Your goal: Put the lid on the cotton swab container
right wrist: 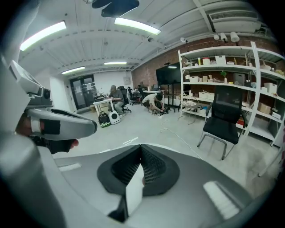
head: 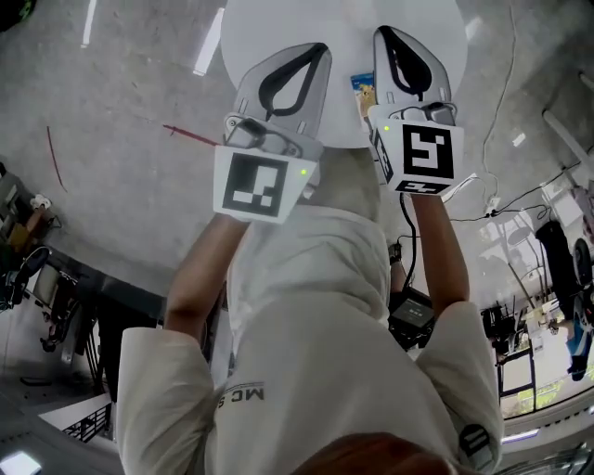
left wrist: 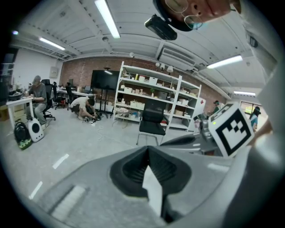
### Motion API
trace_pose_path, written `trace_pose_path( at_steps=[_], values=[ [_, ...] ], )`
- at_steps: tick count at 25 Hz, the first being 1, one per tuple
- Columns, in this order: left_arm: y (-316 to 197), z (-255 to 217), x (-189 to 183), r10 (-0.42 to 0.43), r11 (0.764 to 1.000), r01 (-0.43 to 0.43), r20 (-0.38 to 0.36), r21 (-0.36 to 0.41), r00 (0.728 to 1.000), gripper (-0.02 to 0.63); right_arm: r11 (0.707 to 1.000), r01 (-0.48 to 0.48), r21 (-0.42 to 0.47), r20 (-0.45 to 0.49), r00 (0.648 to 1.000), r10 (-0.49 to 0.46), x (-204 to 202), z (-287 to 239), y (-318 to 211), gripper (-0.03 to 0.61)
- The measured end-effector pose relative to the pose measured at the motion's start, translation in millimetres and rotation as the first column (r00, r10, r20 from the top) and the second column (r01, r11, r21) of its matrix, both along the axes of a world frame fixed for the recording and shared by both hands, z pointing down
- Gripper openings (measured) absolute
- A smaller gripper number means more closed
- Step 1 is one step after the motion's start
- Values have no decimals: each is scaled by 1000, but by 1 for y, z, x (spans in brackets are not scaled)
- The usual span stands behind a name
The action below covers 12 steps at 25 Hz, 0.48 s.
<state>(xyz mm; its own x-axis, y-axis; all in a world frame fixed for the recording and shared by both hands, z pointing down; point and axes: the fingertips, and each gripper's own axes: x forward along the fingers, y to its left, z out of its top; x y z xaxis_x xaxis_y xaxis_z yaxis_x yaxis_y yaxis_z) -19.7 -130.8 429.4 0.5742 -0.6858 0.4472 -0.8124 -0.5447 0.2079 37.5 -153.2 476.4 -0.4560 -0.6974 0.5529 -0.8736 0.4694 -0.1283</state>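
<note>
One round white table on concrete floor; shelves and chair beyond.
Jaws of left gripper and right gripper meet, empty; a small blue-tan item, perhaps the container, lies on the table between them.

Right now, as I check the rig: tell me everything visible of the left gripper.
The left gripper is grey, plastic by its look, with two curved jaws lined with black ribbed pads. The jaws meet at their tips around a teardrop-shaped gap, with nothing between them. A cube with a black-and-white square marker sits at its rear, a small green light beside it. The person's left arm holds it out, its tips over a round white table, beside the right gripper without touching.
</note>
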Motion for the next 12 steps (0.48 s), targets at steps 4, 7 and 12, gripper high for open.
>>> trace_pose_path(
  at_steps=[4,7,12],
  values=[
    [12,-44,1,-1,999,1,9,38,1000,0,999,15,39,16,1000,-16,3,-54,15,-6],
    [20,-70,0,-9,998,9,8,62,1000,0,997,23,72,30,999,-25,4,-88,24,-6],
    [46,-136,-22,-32,994,33,-13,101,999,0,988,35,151,40,998,-41,-8,-164,52,-6]
  ],
)
